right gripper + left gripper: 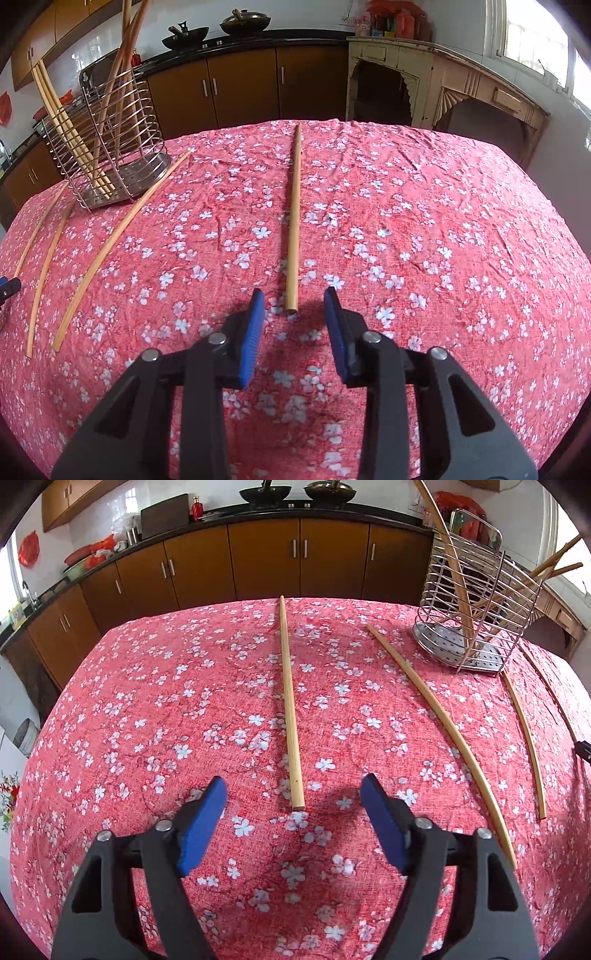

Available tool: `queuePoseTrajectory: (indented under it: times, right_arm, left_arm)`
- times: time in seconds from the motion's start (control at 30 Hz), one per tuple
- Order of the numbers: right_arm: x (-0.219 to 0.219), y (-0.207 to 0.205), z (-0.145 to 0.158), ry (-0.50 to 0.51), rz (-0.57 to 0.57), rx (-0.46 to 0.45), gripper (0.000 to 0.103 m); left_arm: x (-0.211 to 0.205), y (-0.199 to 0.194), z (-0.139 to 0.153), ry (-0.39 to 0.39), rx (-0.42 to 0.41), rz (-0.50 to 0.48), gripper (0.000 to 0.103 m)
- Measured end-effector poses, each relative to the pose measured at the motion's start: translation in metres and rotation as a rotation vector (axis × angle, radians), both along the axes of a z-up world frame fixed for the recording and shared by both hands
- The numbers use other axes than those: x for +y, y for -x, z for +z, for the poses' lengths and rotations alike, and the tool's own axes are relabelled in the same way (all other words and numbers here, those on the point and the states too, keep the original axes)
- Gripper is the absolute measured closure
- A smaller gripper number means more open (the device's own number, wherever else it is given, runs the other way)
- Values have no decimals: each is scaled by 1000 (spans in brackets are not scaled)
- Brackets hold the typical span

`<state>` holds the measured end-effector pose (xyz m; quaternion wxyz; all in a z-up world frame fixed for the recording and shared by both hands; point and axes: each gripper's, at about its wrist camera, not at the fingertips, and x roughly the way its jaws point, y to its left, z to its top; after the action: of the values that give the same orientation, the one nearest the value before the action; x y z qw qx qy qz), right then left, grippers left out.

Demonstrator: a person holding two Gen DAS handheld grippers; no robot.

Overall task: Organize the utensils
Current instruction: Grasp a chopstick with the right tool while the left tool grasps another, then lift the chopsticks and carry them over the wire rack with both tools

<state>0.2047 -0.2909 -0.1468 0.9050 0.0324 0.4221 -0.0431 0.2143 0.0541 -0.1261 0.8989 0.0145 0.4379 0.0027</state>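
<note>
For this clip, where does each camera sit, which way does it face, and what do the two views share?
Left wrist: on the left gripper, low over the red floral tablecloth, facing brown cabinets; open blue-padded jaws flank a pale wooden chopstick.
Right wrist: on the right gripper, same heading, open jaws at another wooden chopstick; cream sideboard behind.
Shared: the wire utensil holder, loose chopsticks beside it, cloth.
</note>
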Motion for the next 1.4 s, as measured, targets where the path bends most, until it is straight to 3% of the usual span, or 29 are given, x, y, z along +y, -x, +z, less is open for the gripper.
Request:
queuePoseTrajectory:
  times: [0.23, 0.43, 0.57, 0.93, 1.4]
  right_arm:
    - [10, -1, 1, 43, 29, 1, 91]
    - [13, -2, 1, 63, 30, 3, 95]
    - [12, -1, 1, 66, 19, 2, 95]
    - [5, 21, 16, 52, 6, -77, 96]
    - [4, 58, 115, 60, 6, -399, 96]
  left_arm:
    - [-12, 7, 4, -13, -16, -44, 63]
    - [-14, 8, 2, -14, -19, -44, 78]
    - [-17, 9, 2, -30, -20, -34, 95]
    - [-3, 23, 14, -6, -27, -25, 96]
    - [10, 63, 101, 27, -315, -9, 96]
